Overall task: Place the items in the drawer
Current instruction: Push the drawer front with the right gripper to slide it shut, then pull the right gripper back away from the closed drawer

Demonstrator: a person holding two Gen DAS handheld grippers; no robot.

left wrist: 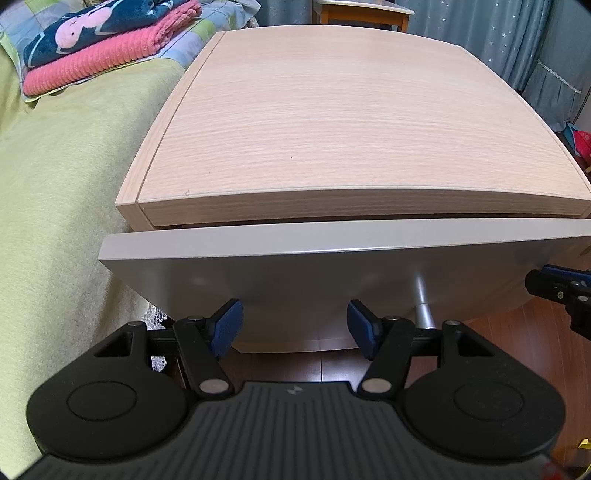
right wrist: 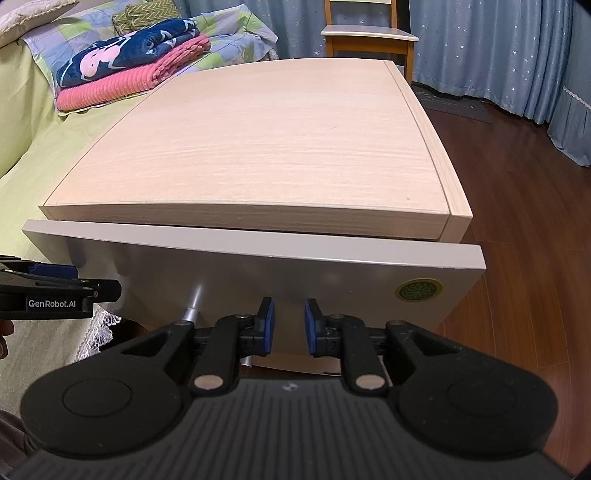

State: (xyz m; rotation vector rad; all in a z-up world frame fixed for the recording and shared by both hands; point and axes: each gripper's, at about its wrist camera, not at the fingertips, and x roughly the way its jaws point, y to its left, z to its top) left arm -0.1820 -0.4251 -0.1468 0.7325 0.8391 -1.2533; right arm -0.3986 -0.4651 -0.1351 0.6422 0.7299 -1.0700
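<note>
A nightstand with a bare light-wood top [left wrist: 351, 122] [right wrist: 258, 147] stands against a bed. Its grey drawer front [left wrist: 295, 273] [right wrist: 258, 273] sits slightly forward of the cabinet, showing a thin dark gap; the inside is hidden. A silver handle [left wrist: 422, 302] [right wrist: 192, 303] juts from the drawer front. My left gripper [left wrist: 295, 326] is open and empty, low before the drawer front, left of the handle. My right gripper [right wrist: 290, 325] is narrowly open with nothing between its pads, right of the handle. Each gripper shows in the other's view: right gripper [left wrist: 561, 295], left gripper [right wrist: 55, 291].
A bed with a green sheet [left wrist: 62, 192] [right wrist: 22, 155] borders the nightstand's left side, with folded pink and navy blankets [left wrist: 99, 44] [right wrist: 129, 70] on it. A wooden chair [right wrist: 369, 33] and blue curtains [right wrist: 498, 48] stand behind. Dark wood floor [right wrist: 528, 221] lies to the right.
</note>
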